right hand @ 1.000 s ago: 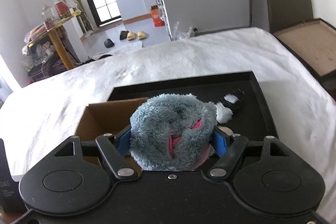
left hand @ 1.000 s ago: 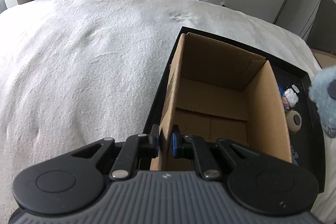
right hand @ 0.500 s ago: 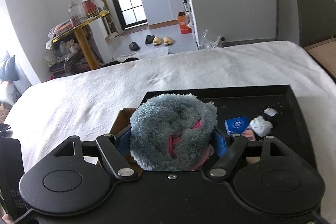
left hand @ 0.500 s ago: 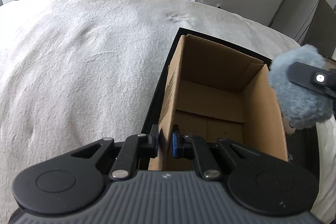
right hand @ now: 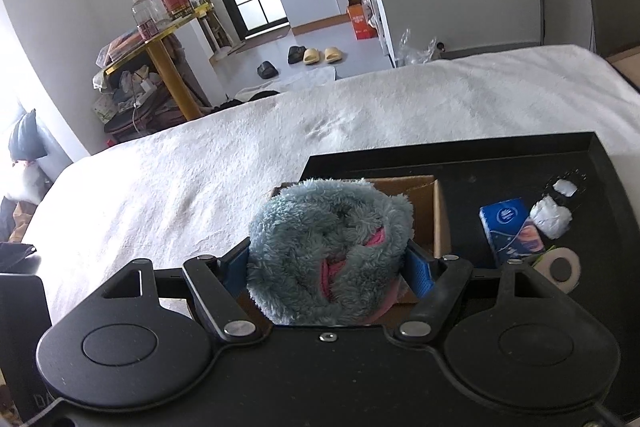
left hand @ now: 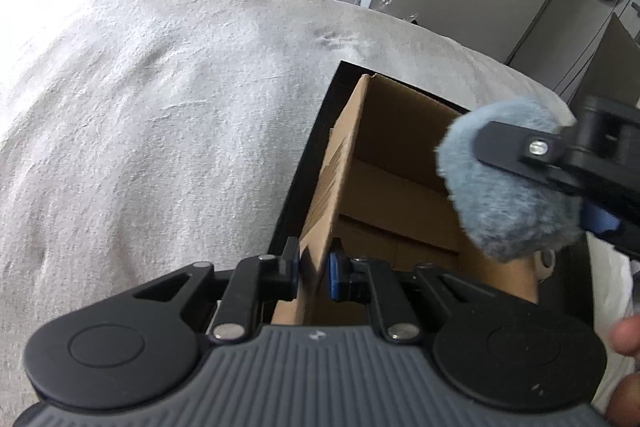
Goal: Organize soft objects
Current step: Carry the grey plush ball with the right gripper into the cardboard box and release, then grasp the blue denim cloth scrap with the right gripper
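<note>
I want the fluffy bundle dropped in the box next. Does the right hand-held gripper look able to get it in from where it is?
Probably yes. The right hand-held gripper holds the fluffy blue bundle above the open, empty-looking cardboard box, steadied by the left hand-held gripper; nothing blocks the opening.

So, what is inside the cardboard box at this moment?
The cardboard box shows only its bare brown floor and walls. The blue fluffy bundle held above covers its right side, so that part cannot be seen.

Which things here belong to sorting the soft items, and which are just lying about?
In use:
- fluffy blue bundle, held in right gripper
- cardboard box, wall clamped by left gripper

Lying about:
- blue packet
- white wads
- tape roll
- black tray
</note>
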`<state>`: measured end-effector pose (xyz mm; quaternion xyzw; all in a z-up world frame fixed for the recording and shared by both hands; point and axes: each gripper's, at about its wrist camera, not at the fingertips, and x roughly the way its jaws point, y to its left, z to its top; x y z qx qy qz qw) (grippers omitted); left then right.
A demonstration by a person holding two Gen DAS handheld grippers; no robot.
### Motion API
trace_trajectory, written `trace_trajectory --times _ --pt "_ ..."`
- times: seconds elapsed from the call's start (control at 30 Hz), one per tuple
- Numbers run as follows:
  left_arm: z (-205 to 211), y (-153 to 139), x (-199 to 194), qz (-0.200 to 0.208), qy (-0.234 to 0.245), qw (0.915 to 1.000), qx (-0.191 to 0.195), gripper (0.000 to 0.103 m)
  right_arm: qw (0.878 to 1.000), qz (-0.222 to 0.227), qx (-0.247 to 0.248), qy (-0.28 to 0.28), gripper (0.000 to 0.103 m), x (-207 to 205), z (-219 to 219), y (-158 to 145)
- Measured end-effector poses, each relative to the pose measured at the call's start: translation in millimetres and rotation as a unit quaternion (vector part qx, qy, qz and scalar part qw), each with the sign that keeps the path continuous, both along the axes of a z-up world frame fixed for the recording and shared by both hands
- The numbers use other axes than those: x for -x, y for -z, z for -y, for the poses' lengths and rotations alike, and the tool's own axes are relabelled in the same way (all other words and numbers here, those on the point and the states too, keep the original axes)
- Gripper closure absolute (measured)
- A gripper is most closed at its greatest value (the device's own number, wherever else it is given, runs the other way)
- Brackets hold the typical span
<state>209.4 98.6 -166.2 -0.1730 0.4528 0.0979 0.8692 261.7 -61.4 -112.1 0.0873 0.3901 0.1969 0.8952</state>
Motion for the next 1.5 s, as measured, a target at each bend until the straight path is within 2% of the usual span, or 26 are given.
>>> trace_trajectory --times 0.13,0.2,0.33,0.47,0.67,1.07,1.5 --pt "1 -3 1 -0.013 0.011 0.9999 -0.003 0.090 1.000 -0.017 -0.008 0.003 0.023 -4 -5 1" --pt "0 -3 2 -0.021 0.010 0.9997 0.001 0.088 1.000 -0.026 -0.018 0.004 0.013 -4 -6 1" --pt "2 -4 5 -0.026 0.009 0.9996 -0.002 0.077 0.999 -0.032 -0.027 0.013 0.011 0 2 0" --pt "7 -10 10 -0.025 0.004 0.9995 -0.018 0.057 0.999 -0.030 -0.028 0.025 0.011 3 15 -3" --pt "19 -20 17 -0.019 0.012 0.9988 -0.043 0.042 0.998 -0.028 -0.027 0.055 0.011 17 47 -7" --pt "41 -28 26 -0.025 0.012 0.9955 -0.090 0.034 0.993 -0.039 -0.015 0.110 0.011 38 109 7" --pt "52 -23 16 -0.044 0.005 0.9890 -0.141 0.033 0.979 -0.108 -0.035 0.168 0.011 36 158 65"
